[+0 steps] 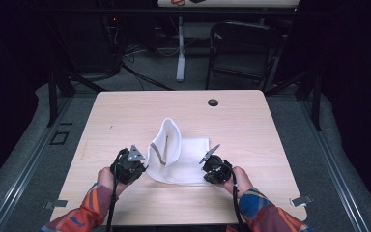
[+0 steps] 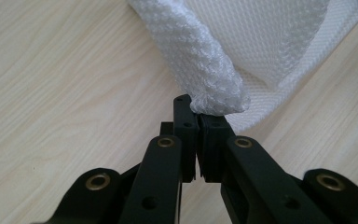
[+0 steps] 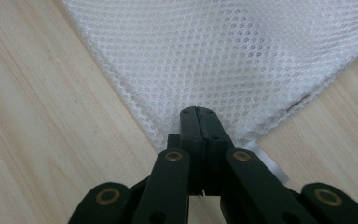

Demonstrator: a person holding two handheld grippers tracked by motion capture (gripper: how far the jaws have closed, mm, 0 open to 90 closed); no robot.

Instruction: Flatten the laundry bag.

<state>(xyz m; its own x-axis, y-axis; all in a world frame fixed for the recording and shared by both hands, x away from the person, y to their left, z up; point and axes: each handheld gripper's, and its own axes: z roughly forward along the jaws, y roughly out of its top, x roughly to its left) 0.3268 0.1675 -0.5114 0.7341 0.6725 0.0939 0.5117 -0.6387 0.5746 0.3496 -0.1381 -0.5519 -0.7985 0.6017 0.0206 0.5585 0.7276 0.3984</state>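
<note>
A white mesh cloth (image 1: 181, 159) lies near the front middle of the light wooden table (image 1: 125, 116), its left part lifted into an upright fold (image 1: 166, 140). My left gripper (image 1: 142, 166) is shut on the cloth's left edge; in the left gripper view the jaws pinch a bunched roll of the mesh (image 2: 200, 65) at their tips (image 2: 198, 116). My right gripper (image 1: 207, 169) is shut on the cloth's near right corner; in the right gripper view the mesh (image 3: 223, 56) spreads flat from the closed jaw tips (image 3: 198, 116).
A small dark round cap (image 1: 213, 102) sits in the tabletop near its far edge. Behind the table stand a black folding chair (image 1: 244, 48) and a white table leg (image 1: 180, 46). Metal clips (image 1: 301, 200) sit at the table's front corners.
</note>
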